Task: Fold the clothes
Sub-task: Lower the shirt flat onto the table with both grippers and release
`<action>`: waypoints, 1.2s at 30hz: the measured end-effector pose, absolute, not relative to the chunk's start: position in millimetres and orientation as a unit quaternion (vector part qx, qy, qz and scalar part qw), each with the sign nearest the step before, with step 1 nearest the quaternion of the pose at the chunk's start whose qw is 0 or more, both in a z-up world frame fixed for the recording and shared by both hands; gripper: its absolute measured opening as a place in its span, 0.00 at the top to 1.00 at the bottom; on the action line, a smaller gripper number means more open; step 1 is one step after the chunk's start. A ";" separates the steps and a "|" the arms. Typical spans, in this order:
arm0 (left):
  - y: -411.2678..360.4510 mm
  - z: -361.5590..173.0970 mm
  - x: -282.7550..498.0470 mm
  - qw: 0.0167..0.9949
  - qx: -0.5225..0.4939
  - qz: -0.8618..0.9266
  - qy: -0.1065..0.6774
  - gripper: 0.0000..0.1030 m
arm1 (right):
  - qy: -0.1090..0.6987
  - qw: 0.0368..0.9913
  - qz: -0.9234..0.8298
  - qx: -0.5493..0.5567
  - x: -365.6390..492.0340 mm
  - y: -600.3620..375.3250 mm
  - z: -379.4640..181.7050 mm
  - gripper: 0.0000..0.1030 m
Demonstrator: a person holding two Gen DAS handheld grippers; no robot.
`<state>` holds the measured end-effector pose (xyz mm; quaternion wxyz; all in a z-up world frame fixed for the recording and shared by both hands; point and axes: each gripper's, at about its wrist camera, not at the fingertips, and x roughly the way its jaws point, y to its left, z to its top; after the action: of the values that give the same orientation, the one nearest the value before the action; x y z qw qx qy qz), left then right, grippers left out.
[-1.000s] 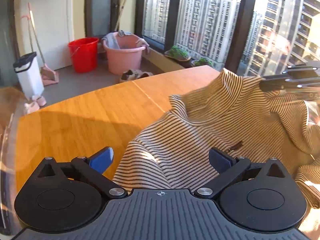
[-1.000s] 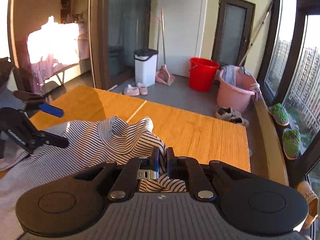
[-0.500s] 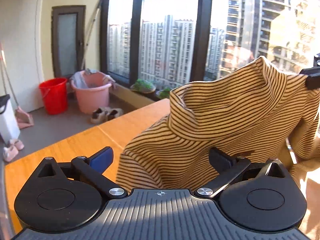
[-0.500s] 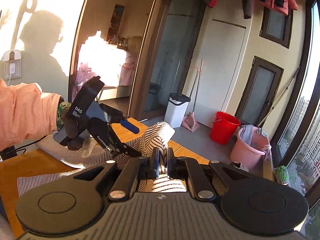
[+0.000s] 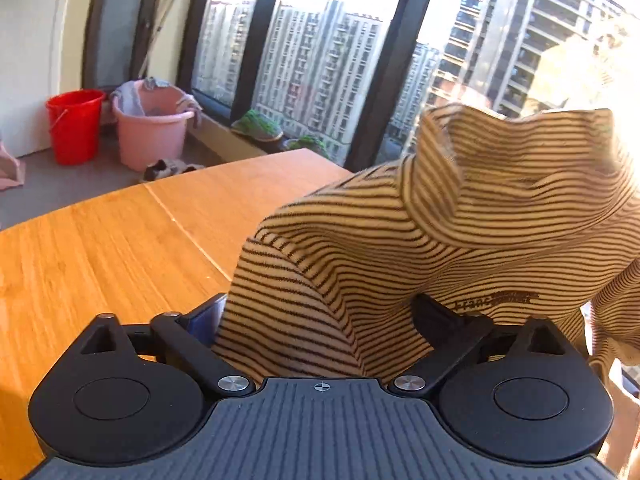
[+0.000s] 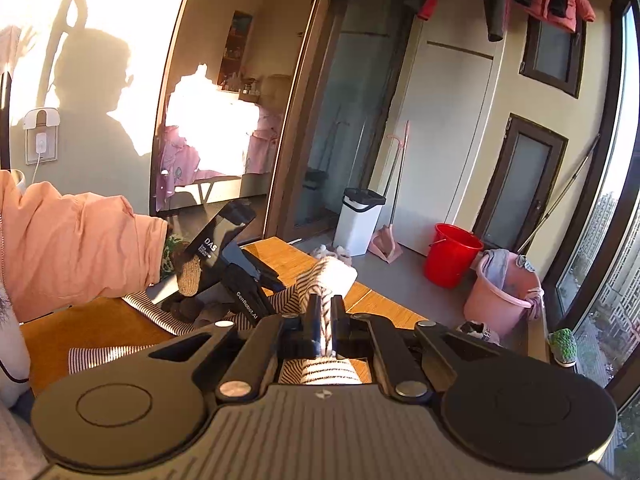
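Observation:
A striped long-sleeved top point(image 5: 440, 232) hangs lifted above the wooden table point(image 5: 100, 248). In the left wrist view it fills the right half, and its cloth drapes between the wide-apart fingers of my left gripper point(image 5: 316, 312). My right gripper point(image 6: 325, 312) is shut on a bunched edge of the striped top point(image 6: 320, 372) and holds it up. In the right wrist view the left gripper point(image 6: 256, 280) shows at the left, in a hand with a pink sleeve, beside the cloth.
Beyond the table's far edge stand a red bucket point(image 5: 74, 124), a pink tub point(image 5: 150, 128), shoes point(image 5: 168, 166) on the floor, a white bin point(image 6: 360, 220) and a dustpan with broom point(image 6: 386, 240). Large windows point(image 5: 320, 52) run along the far side.
Both grippers have risen, lifting the striped top off the table. The left gripper has moved in so the cloth now lies between its open fingers.

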<state>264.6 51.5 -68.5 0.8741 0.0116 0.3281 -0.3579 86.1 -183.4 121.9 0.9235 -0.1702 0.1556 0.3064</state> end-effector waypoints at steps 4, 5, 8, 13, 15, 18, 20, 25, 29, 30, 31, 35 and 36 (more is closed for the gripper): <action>62.9 -70.7 254.5 0.889 -0.024 -0.250 0.383 0.66 | 0.165 0.937 0.267 -0.155 105.0 -197.9 117.2 0.99; 66.7 -70.0 252.6 0.890 -0.033 -0.238 0.388 0.68 | 0.171 0.939 0.256 -0.152 110.9 -201.7 114.3 0.99; 69.7 -59.7 241.3 0.904 0.000 -0.221 0.367 0.70 | 0.201 0.937 0.230 -0.173 128.5 -201.4 92.5 0.98; 76.3 -49.6 228.6 0.931 0.054 -0.146 0.329 0.74 | 0.281 0.919 0.216 -0.173 161.2 -194.0 46.0 0.59; 83.4 -49.9 228.1 0.941 0.072 -0.105 0.312 0.74 | 0.308 0.912 0.211 -0.172 173.6 -188.8 23.0 0.59; 91.8 -51.6 240.9 0.943 0.062 -0.077 0.317 0.74 | 0.340 0.904 0.194 -0.174 195.0 -175.7 -13.4 0.59; 95.8 -46.9 238.0 0.942 0.047 -0.073 0.323 0.69 | 0.356 0.901 0.182 -0.167 210.6 -166.0 -40.5 0.75; 94.3 -14.7 202.9 0.951 0.010 -0.100 0.292 0.32 | 0.297 0.924 0.160 -0.181 231.9 -146.9 -48.7 0.94; 66.2 -6.4 177.3 0.938 -0.034 -0.204 0.279 0.01 | 0.258 0.938 0.192 -0.130 235.4 -160.5 -28.6 0.94; 57.6 -9.3 173.4 0.932 -0.041 -0.226 0.282 0.01 | 0.259 0.940 0.174 -0.139 236.5 -164.4 -29.5 0.93; 46.6 -16.0 171.7 0.926 -0.046 -0.237 0.290 0.01 | 0.261 0.941 0.155 -0.147 237.6 -168.3 -30.4 0.92; 26.6 -47.3 177.3 0.904 -0.073 -0.220 0.359 0.00 | 0.232 0.952 0.106 -0.172 205.8 -186.4 -19.9 0.72; 26.4 -55.1 179.4 0.896 -0.085 -0.216 0.379 0.00 | 0.222 0.954 0.095 -0.178 195.6 -191.1 -16.5 0.67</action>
<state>179.4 26.4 -55.1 0.8960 -0.0846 0.3785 -0.2162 195.6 -191.1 -16.5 0.9540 -0.1777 0.2219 0.0950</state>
